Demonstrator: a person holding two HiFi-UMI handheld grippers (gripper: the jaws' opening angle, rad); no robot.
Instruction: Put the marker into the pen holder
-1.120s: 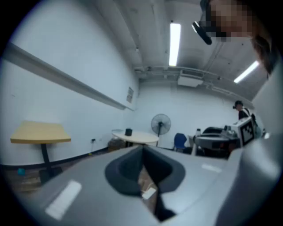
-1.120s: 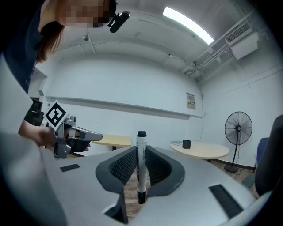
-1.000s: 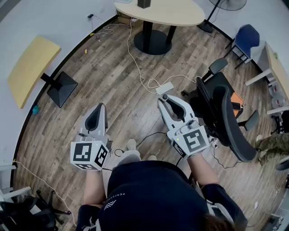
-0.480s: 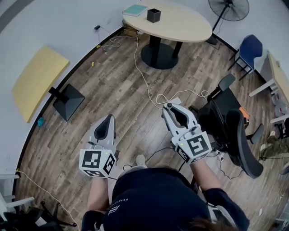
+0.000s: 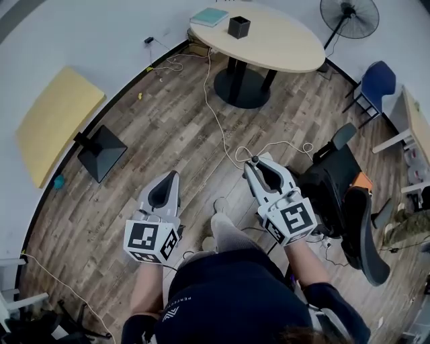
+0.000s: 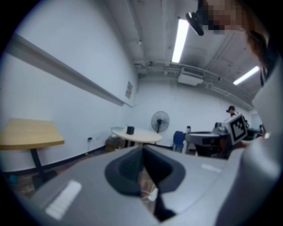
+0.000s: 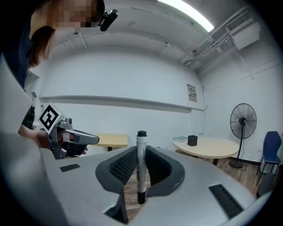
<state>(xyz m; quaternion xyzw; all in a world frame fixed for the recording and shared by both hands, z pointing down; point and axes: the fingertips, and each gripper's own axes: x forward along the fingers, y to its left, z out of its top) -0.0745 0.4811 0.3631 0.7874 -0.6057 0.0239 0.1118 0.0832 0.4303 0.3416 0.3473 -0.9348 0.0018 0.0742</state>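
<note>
While both grippers hang over the wood-plank floor (image 5: 176, 114), the count runs: two grippers, one marker, one pen holder, two tables, one fan, two chairs.

- Left gripper (image 5: 172, 179): grey shell, dark ribbed pads pressed together, nothing between them.
- Right gripper (image 5: 255, 163): pads clamped on the marker (image 7: 141, 164), which stands upright between them. White round barrel, black cap on top, dark print along the barrel too small to read.
- Each gripper carries a cube with black-and-white square markers.
- Pen holder (image 5: 238, 27): black, square-sided, open top. It stands on the oval table (image 5: 290, 48), well apart from the marker and both grippers.
- Oval table: pale wood top, single black post on a round base. A teal book (image 5: 209, 16) lies near the holder.
- Second table (image 5: 57, 119): yellow curved top, black square foot, by the wall.
- Fan (image 5: 355, 17): round cage on a stand, by the oval table.
- Blue chair (image 5: 377, 84); black office chair (image 5: 349, 198) just beside the right gripper.
- White cable (image 5: 216, 117) trails across the planks.
- Wall notice (image 7: 191, 92): unreadable.
</note>
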